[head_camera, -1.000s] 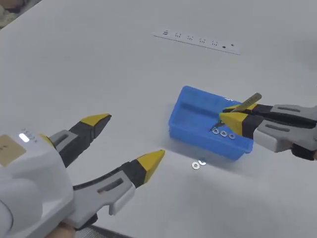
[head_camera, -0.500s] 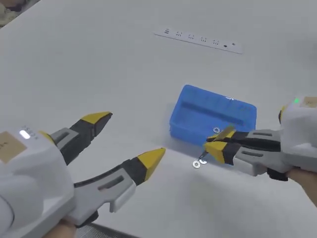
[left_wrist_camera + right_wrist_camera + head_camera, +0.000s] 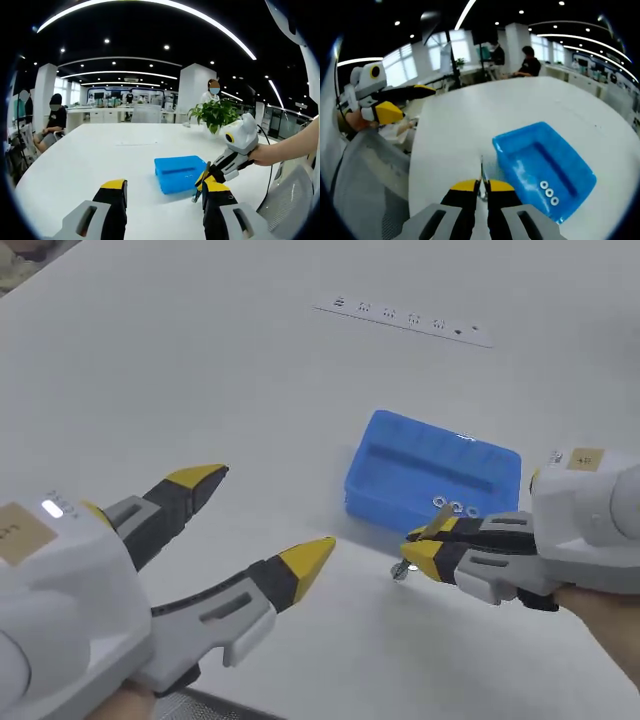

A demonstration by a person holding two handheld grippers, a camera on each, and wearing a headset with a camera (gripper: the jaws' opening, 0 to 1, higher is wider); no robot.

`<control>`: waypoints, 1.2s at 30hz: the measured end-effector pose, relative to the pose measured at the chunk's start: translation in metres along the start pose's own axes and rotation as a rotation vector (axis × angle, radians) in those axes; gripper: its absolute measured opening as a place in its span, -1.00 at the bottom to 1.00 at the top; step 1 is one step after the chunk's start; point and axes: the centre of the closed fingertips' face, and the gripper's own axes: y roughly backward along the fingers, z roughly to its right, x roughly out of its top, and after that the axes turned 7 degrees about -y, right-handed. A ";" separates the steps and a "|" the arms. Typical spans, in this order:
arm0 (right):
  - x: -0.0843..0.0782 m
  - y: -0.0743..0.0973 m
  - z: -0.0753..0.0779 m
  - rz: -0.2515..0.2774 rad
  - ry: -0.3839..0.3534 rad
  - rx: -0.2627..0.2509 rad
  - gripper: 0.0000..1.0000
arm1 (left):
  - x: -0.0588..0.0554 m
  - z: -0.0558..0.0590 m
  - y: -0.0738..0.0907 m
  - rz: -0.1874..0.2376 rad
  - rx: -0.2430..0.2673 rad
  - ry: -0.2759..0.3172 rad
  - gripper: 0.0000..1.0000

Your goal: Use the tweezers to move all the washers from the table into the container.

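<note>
Right tongs (image 3: 415, 551) dropped beside container (image 3: 432, 441), pinching tweezers (image 3: 437, 528)

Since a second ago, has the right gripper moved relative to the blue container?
Yes. The right gripper has pulled back from above the container, toward the person, to the washer on the table beside its front wall.

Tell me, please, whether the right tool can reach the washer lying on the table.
Probably yes: the right tool, shut on the tweezers, sits right by the washer, with only bare table between them.
</note>
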 end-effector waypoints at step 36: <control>0.078 0.046 0.026 0.325 -0.114 -0.057 -0.95 | -0.001 -0.001 0.000 0.002 -0.006 -0.002 0.18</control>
